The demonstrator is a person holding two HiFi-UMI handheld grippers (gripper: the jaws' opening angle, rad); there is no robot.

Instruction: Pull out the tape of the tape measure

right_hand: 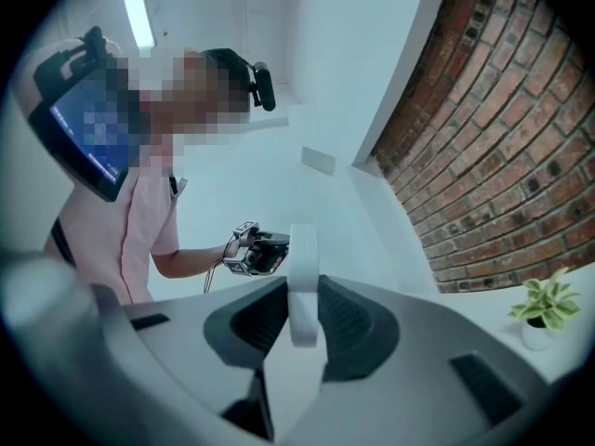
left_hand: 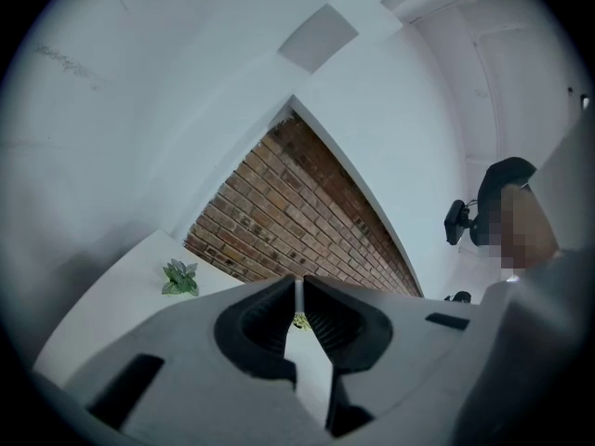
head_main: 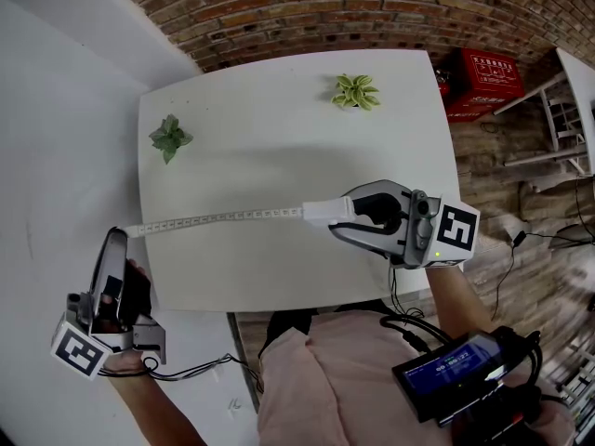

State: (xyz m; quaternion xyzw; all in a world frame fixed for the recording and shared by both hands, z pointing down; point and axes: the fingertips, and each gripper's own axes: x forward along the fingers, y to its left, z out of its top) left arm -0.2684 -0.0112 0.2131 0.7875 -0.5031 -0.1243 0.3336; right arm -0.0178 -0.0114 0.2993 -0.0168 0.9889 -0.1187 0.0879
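Note:
A white tape (head_main: pixel 223 217) stretches level across the white table (head_main: pixel 270 137), from the left gripper to the right one. My left gripper (head_main: pixel 119 235) is off the table's left edge, shut on the tape's end, which shows edge-on as a thin strip (left_hand: pixel 298 297) between the jaws. My right gripper (head_main: pixel 349 214) is near the table's front right, shut on the white tape measure case (head_main: pixel 327 211). In the right gripper view the case (right_hand: pixel 303 277) stands pinched between the pads, with the left gripper (right_hand: pixel 256 249) seen beyond it.
Two small potted plants stand on the table, one at the left (head_main: pixel 170 137) and one at the back (head_main: pixel 356 92). A red box (head_main: pixel 483 80) sits on the floor at the right, beside a brick wall (head_main: pixel 372 7). Cables hang from both grippers.

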